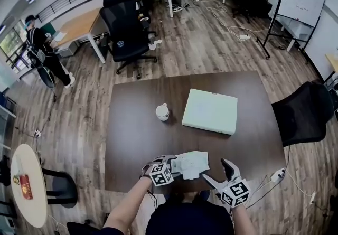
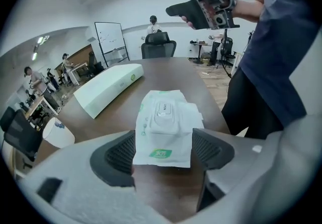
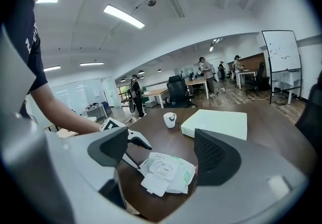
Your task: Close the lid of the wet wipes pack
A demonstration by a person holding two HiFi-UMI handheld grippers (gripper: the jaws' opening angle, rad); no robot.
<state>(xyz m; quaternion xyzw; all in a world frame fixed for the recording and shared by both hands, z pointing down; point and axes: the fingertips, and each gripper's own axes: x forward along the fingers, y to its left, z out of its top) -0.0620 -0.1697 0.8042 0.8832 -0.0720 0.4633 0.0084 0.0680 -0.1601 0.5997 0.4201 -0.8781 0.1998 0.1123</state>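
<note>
Head view: the pack lies bottom centre, at the worktop's near edge. My left gripper is at its left and my right gripper is just right of it; the lid is too small to read.

Left gripper view: my jaws are closing, with the pack's near end between the pads.

Right gripper view: my jaws are apart, closing and empty. The lid shows folded open at lower centre.

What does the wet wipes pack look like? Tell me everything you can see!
The wet wipes pack is a soft, white, crinkly pouch with a small green label. It lies flat on the brown table, near the person's edge. Its white plastic lid is flipped open to one side. The left claw is closing its jaws around the pack's near end. Whether they press it yet is unclear.
</note>
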